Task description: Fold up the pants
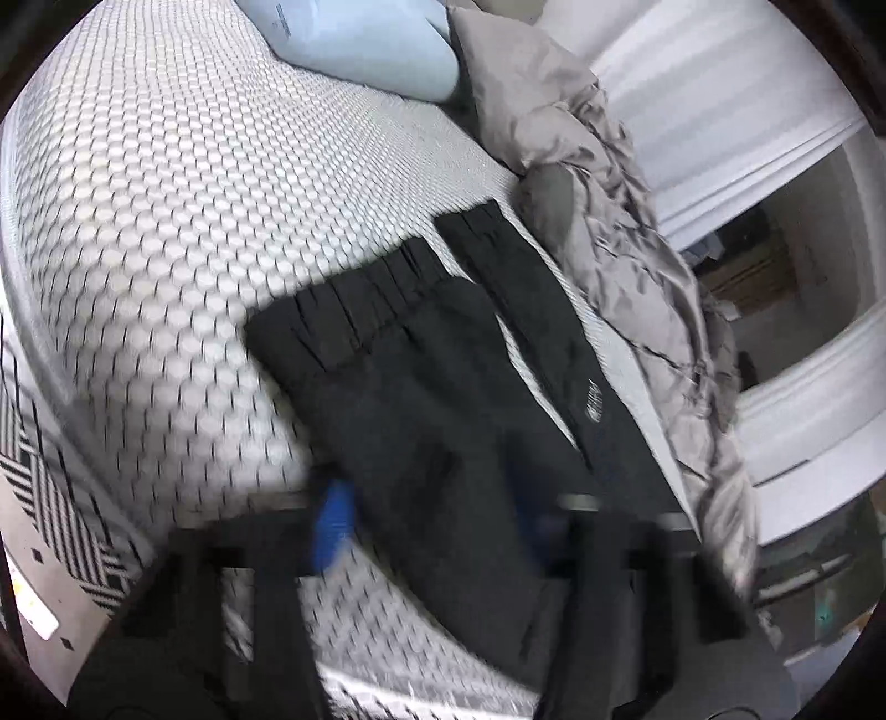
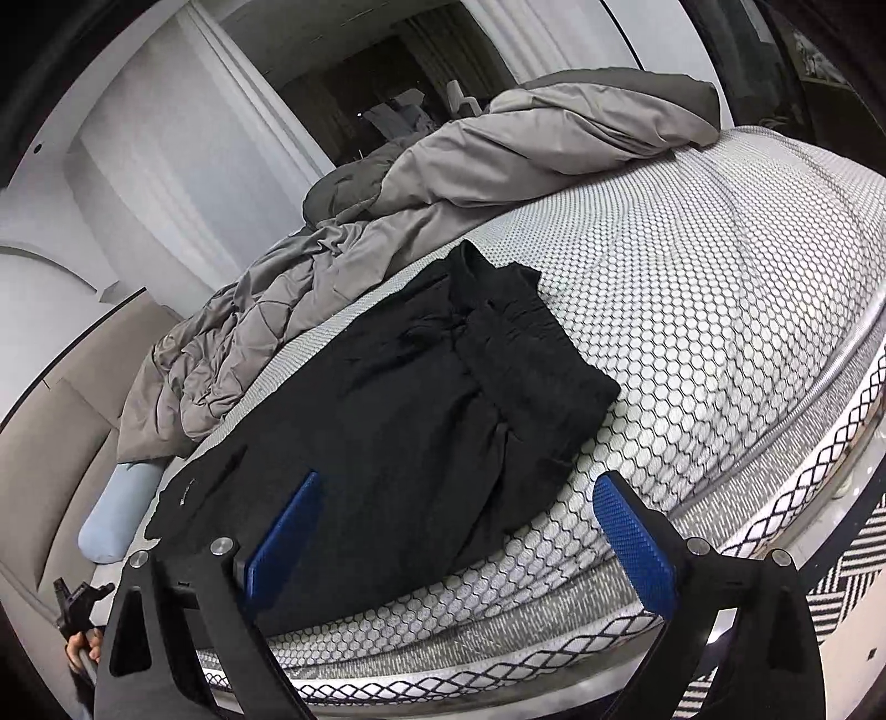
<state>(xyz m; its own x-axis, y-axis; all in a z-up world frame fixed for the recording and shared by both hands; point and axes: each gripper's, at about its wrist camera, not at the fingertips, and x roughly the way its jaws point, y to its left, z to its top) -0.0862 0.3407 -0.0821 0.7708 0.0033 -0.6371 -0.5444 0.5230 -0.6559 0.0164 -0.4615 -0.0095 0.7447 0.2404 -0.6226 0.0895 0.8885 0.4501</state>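
Black pants (image 1: 443, 415) lie flat on the honeycomb mattress (image 1: 166, 221), with the elastic waistband (image 1: 354, 310) at their far end. The left wrist view is motion-blurred. My left gripper (image 1: 432, 498) hovers over the near part of the pants, and its blue pads (image 1: 332, 526) stand wide apart with the fabric between them and no pad pressing on it. In the right wrist view the pants (image 2: 415, 399) lie folded lengthwise with a bunched end (image 2: 526, 343) farther off. My right gripper (image 2: 457, 479) is open wide above their near edge, holding nothing.
A crumpled grey duvet (image 2: 443, 166) lies along the far side of the pants, seen also as the duvet (image 1: 637, 249). A light blue pillow (image 1: 365, 44) rests on the mattress. A black-and-white patterned rug (image 1: 61, 509) lies below the bed edge. A hand (image 2: 83, 648) shows low left.
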